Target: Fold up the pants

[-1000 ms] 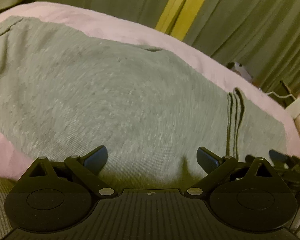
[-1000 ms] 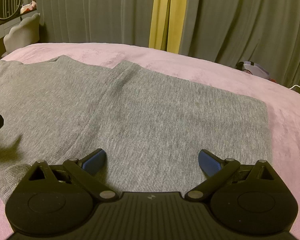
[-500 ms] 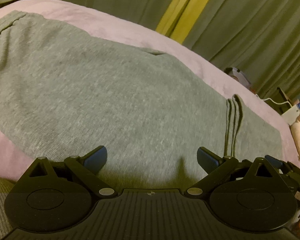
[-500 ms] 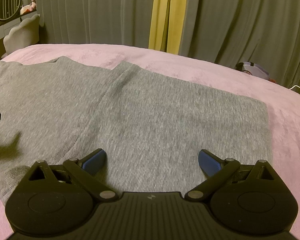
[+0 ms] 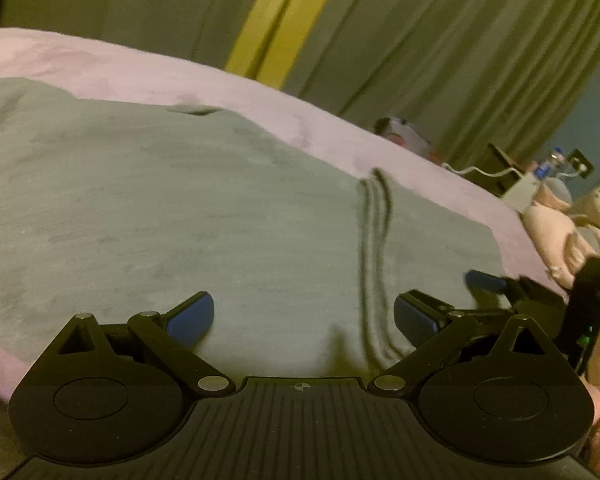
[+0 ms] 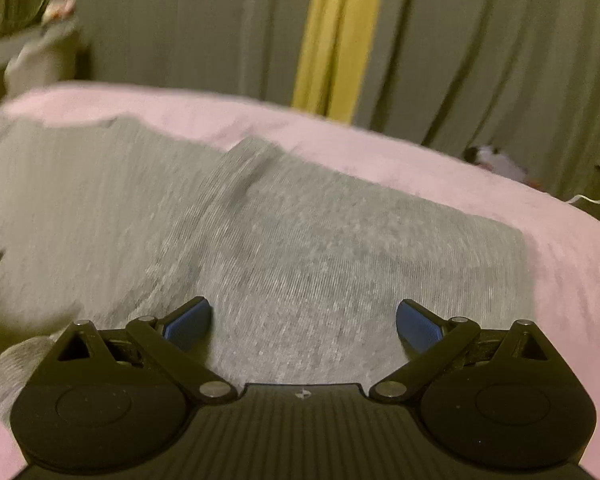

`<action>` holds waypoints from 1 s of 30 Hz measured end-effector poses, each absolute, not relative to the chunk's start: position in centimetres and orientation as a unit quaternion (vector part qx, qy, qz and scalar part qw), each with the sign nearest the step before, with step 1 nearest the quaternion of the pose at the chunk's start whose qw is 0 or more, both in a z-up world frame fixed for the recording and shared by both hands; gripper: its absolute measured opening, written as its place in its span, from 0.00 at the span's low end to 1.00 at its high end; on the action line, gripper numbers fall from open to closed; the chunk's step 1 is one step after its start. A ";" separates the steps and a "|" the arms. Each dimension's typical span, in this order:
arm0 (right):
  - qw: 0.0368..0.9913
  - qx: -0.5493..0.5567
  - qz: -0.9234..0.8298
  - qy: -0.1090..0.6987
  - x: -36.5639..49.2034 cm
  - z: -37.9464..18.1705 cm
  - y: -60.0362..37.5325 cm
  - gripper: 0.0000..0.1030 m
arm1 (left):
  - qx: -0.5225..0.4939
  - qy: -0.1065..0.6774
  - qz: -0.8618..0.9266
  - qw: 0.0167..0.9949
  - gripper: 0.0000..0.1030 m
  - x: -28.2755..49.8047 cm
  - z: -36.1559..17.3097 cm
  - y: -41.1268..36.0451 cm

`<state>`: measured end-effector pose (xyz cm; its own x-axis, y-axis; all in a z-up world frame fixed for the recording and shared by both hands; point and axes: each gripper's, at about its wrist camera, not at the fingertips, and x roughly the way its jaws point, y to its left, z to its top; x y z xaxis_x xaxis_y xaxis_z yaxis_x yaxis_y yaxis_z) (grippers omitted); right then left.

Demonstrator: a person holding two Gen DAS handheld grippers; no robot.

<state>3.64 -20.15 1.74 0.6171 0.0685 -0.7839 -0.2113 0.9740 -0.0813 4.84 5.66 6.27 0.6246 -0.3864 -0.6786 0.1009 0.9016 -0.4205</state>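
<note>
Your gray pants (image 5: 220, 220) lie flat on the pink bed (image 5: 120, 76), spread just ahead of both grippers. Your left gripper (image 5: 304, 316) hangs wide apart and empty above them; since a second ago it has swung, so the dark fold lines (image 5: 374, 240) now sit nearer its right finger. Your right gripper (image 6: 304, 320) is equally wide, holding nothing, and has shifted and turned since then, blurring its view.

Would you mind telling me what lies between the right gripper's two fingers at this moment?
Only grey pants fabric, flat on the pink bedspread; the right gripper is open and grips nothing, per the right wrist view.
</note>
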 end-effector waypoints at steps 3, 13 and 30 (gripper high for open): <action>0.909 -0.056 0.051 0.410 2.9 2.9 -21.6 0.96 | -0.176 0.420 -0.161 0.876 0.98 5.8 6.2 4.1; 0.931 0.105 -0.052 0.347 -0.5 7.9 -27.8 0.96 | -0.126 0.469 -0.199 0.851 0.87 8.3 4.0 -3.3; 0.923 0.117 -0.059 0.363 -0.2 6.7 -28.7 0.96 | -0.104 0.457 -0.190 0.863 0.17 8.4 5.1 -4.8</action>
<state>-0.21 -28.71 6.73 0.7297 -0.0244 -0.6833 0.1939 0.9657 0.1726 8.35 -4.81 5.10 0.5108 -0.4230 -0.7485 0.2338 0.9061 -0.3525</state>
